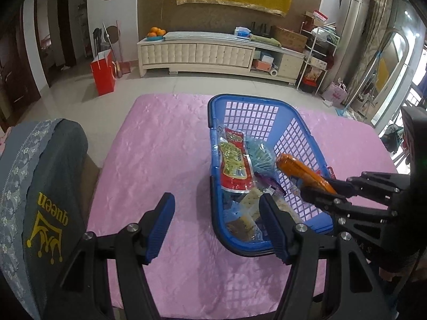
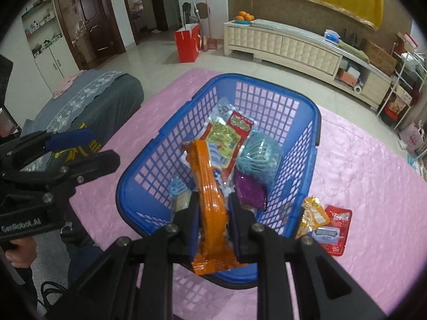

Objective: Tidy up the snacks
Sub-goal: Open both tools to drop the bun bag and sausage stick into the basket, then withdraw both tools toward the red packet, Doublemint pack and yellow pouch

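**Basket mostly filled – a few packets left**

Left wrist view: the left gripper [image 1: 216, 226] is held half open and empty beside the blue basket [image 1: 217, 229].

Right wrist view: an orange packet [image 2: 212, 200] is clamped in the right gripper [image 2: 213, 224] over the basket – three packets [image 2: 324, 225] remain outside on the pink cloth [image 2: 360, 186].

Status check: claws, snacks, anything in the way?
Right claw shut on orange packet over blue basket. Left claw open, empty. Path clear.

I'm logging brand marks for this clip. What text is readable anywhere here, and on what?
"queen", under a gold crown: dark cushion cover, seen upside down.
"GenRobot.AI": body of the left gripper.
Print on the orange packet, the red-and-green packet and the packets outside the blue basket: too blurred to read.
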